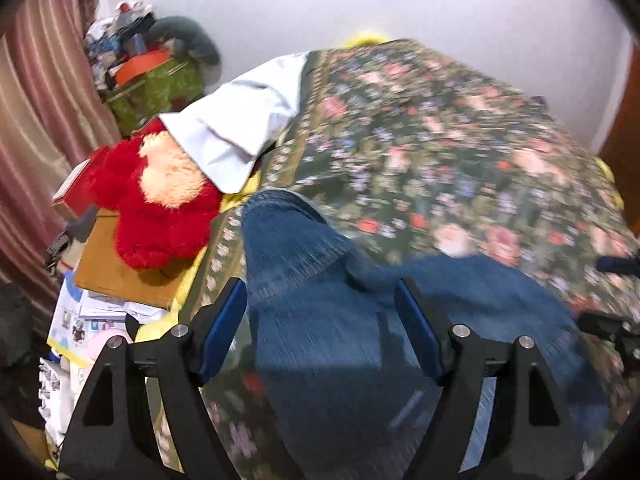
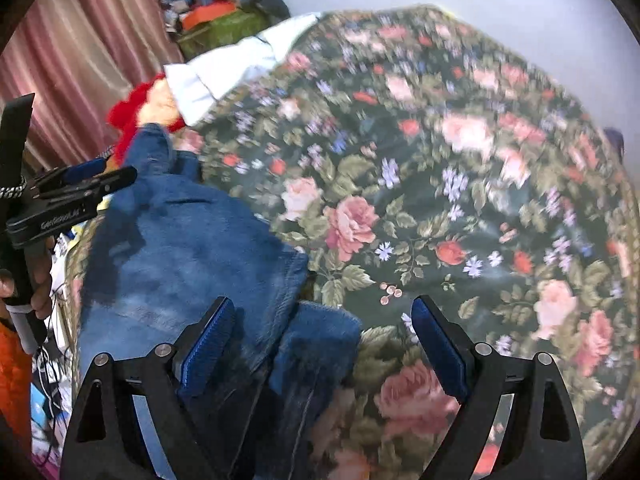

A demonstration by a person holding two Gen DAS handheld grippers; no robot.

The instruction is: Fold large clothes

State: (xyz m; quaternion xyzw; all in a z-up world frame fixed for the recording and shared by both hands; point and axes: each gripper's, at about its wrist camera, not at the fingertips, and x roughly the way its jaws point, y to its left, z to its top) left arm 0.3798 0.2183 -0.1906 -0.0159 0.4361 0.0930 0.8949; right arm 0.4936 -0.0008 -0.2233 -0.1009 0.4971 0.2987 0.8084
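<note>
Left wrist view: jeans (image 1: 360, 312) lying along the left edge of the bed (image 1: 440, 140), on the flowered cover, one leg end reaching toward the white pillow (image 1: 240, 120) and the red plush toy (image 1: 160, 200) off that edge. Left tongs (image 1: 320, 300) spread wide above the denim, gripping nothing, blue pads either side of the cloth. Heavy blur throughout, so contact with the fabric impossible to tell.

Right wrist view: right tongs (image 2: 320, 320) likewise wide open, empty, poised over a folded denim corner near the front edge of the bed. Left tongs (image 2: 80, 184) visible side-on at the left edge, over the jeans (image 2: 180, 248).

Risks, as a judgement: pinching the flowered cover together with the denim, since both lie flat against each other. Grabbing only the top layer at the doubled corner, leaving the layer beneath behind and skewing the fold. Dragging the far leg off the left edge onto the plush toy and clutter, given how near the edge it sits. Uneven lift between the two sides, twisting thick denim that holds creases badly.
</note>
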